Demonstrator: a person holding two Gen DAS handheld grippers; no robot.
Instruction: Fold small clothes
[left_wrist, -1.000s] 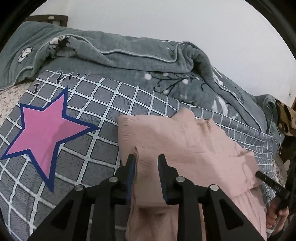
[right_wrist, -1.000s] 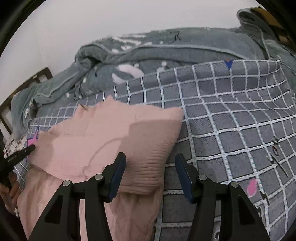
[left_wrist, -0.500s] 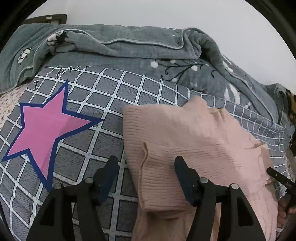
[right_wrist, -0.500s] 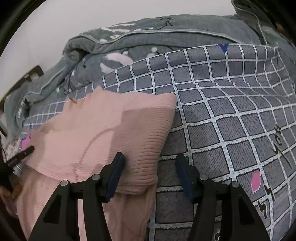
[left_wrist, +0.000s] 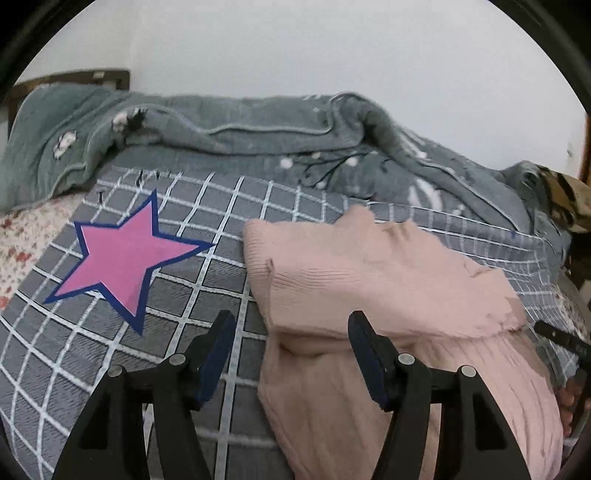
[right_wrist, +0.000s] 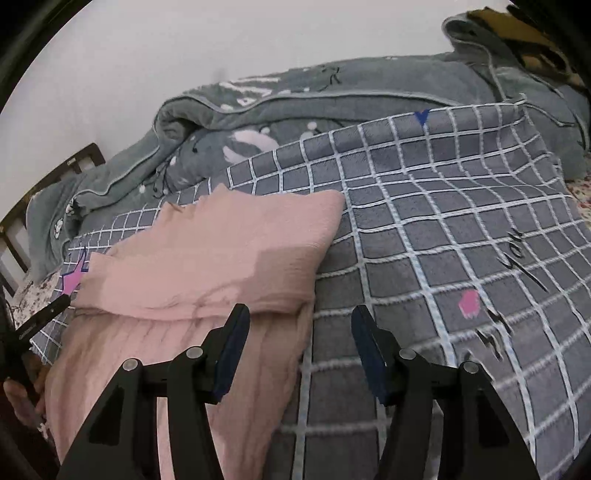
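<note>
A second ago my left gripper (left_wrist: 288, 354) was pinched shut on the near left edge of the pink top (left_wrist: 369, 280); half a second ago it had let go, and now both of its fingers stand wide apart and have pulled back toward me, with the cloth lying flat between and beyond them. My right gripper (right_wrist: 299, 350) was already spread a second ago and has only backed off a little; its jaws are fully apart, the left finger over the lower layer of the top (right_wrist: 207, 258), the right finger over the checked blanket (right_wrist: 443, 229). I cannot say for sure whether either finger brushes the fabric, but neither tool has hold of anything. I take the release to mean one fold is finished: the upper part of the garment now lies doubled over the lower part, its folded edge running across just ahead of both grippers, and it has stayed put through the last half second. The top sits on the blanket, right of the pink star (left_wrist: 125, 258), with the rumpled grey quilt (left_wrist: 258, 133) behind it. By my reckoning the long lower section toward me is not yet folded, so another fold is probably due.
</note>
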